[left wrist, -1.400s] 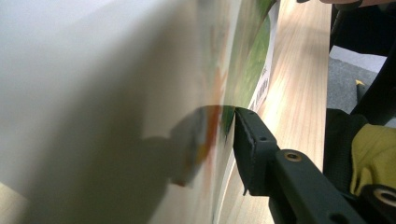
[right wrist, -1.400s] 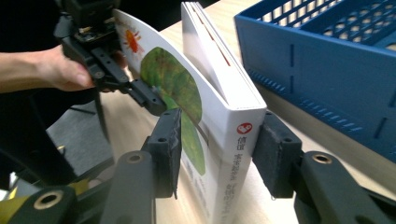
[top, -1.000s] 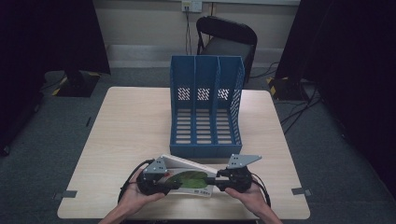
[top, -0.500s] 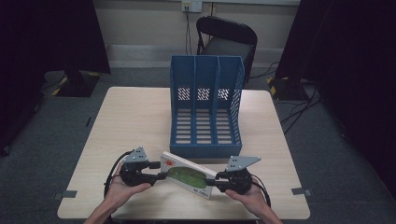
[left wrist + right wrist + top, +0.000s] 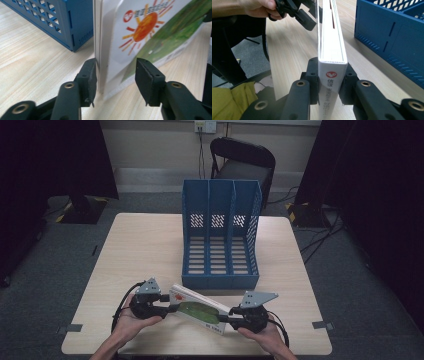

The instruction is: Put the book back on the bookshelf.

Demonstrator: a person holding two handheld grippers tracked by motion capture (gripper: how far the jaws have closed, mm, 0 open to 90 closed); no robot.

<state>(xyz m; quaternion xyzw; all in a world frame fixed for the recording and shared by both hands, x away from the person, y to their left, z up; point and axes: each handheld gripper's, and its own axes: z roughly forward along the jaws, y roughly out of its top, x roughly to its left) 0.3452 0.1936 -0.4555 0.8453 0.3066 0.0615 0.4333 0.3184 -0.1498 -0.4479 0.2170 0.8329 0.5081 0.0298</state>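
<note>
Tongs on both sides meet at the book (image 5: 200, 312), which stands tilted on its lower edge on the table (image 5: 145, 245), just in front of the blue file rack (image 5: 220, 245). Right tongs (image 5: 333, 83) are clamped tight on the book's spine end, one jaw pressed on each cover. Left tongs (image 5: 116, 80) sit at the far end from the rack's right corner, and their jaws have just been closing: one pad touches the back cover, the other stands off the front cover with its sun picture, so the book is between them but not yet gripped. In the high view the left tongs (image 5: 150, 302) and the right tongs (image 5: 250, 315) flank the book, all of it near the rack's open front. Judging by this, the step in hand is getting a two-sided hold on the book. Next, the left jaws probably need to shut on the covers, then both hands must lift it upright and steer it toward a slot of the rack.
</note>
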